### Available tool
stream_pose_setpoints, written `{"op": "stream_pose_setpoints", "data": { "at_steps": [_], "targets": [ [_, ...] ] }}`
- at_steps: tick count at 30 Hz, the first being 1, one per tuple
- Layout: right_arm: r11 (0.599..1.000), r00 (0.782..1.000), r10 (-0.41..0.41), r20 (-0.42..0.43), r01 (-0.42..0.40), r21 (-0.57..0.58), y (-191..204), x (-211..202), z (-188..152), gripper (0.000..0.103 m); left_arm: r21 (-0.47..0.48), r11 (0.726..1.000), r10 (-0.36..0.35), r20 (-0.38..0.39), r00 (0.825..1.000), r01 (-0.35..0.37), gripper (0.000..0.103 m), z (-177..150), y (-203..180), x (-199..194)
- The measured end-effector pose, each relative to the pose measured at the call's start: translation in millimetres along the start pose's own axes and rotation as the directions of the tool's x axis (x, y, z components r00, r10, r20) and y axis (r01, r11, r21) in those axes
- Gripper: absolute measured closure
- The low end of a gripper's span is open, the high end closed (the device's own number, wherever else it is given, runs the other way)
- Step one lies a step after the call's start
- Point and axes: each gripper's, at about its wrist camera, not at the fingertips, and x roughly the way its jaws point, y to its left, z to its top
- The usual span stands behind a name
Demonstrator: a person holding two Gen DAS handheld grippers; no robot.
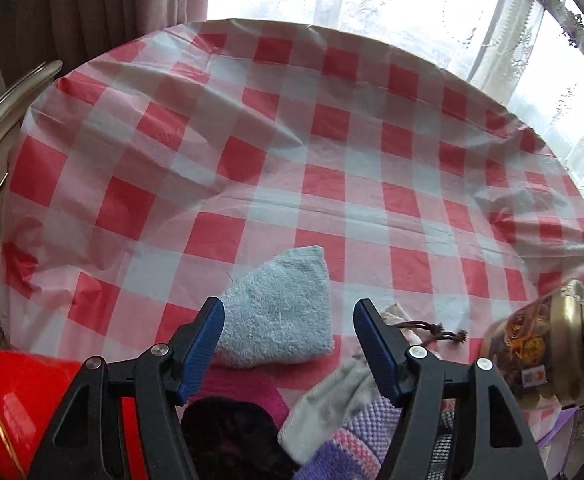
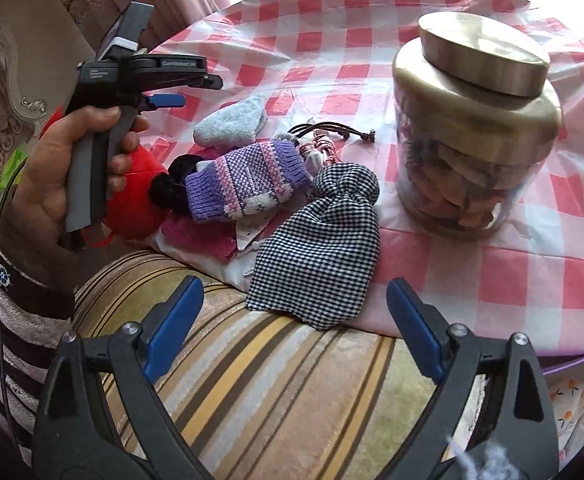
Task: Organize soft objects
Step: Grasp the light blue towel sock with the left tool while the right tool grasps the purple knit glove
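Left hand-held gripper [image 1: 287, 324] gapes empty above the blue towel [image 1: 277, 312]

Little legible text. Left tool [image 2: 163, 100], upper left of the right wrist view, carried white lettering on its black body: one word on the top bar and a small three-line block near the handle, both too blurred to read. Jar [image 1: 548, 344], lower right of the left wrist view, had a small square code-like sticker, unreadable.
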Motion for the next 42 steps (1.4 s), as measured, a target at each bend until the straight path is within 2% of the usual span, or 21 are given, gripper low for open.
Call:
{"op": "stream_pose_setpoints", "data": {
  "at_steps": [7, 9, 12, 13, 14, 17, 20, 25, 31, 40, 42],
  "targets": [
    [0.998, 0.998, 0.055, -0.018, -0.055, -0.024, 22, 29, 15, 0.009, -0.041, 0.992, 0.113, -0.073, 0.991, -0.117, 0.029, 7, 17, 50],
    [0.998, 0.998, 0.055, -0.019, -0.056, -0.042, 29, 38, 21, 0.009, -0.034, 0.994, 0.099, -0.098, 0.990, -0.102, 0.029, 5, 18, 61],
    [0.997, 0.997, 0.063, -0.035, -0.065, -0.035, 33, 54, 29, 0.009, 0.027, 0.996, 0.083, -0.112, 0.990, -0.080, 0.030, -3, 11, 74],
    [0.997, 0.997, 0.070, -0.045, -0.071, -0.022, 34, 60, 32, 0.009, 0.047, 0.996, 0.078, -0.111, 0.991, -0.073, 0.037, -6, 8, 77],
    [0.997, 0.996, 0.076, -0.052, -0.077, -0.007, 35, 65, 35, 0.009, 0.064, 0.996, 0.076, -0.111, 0.991, -0.069, 0.050, -8, 6, 79],
    [0.997, 0.995, 0.072, -0.066, -0.071, 0.015, 39, 78, 42, 0.009, 0.069, 0.997, 0.045, -0.078, 0.996, -0.040, 0.070, -10, 5, 76],
    [0.997, 0.996, 0.067, -0.063, -0.065, 0.045, 40, 87, 51, 0.009, 0.076, 0.997, 0.016, -0.022, 1.000, -0.014, 0.075, -9, 4, 63],
    [0.985, 0.995, 0.084, -0.061, -0.074, 0.159, 33, 105, 63, 0.009, 0.059, 0.997, -0.052, 0.084, 0.995, 0.047, 0.076, -9, 6, 32],
    [0.952, 0.991, 0.107, -0.077, -0.080, 0.295, 24, 125, 76, 0.009, 0.065, 0.993, -0.105, 0.162, 0.981, 0.096, 0.076, -13, 2, 8],
    [0.935, 0.993, 0.062, -0.101, -0.022, 0.353, 23, 154, 90, 0.009, 0.076, 0.993, -0.103, 0.249, 0.963, 0.087, 0.076, -18, -2, -11],
    [0.940, 0.992, 0.053, -0.110, -0.012, 0.340, 24, 160, 92, 0.013, 0.066, 0.994, -0.106, 0.247, 0.963, 0.093, 0.076, -18, 0, -11]
  ]
}}
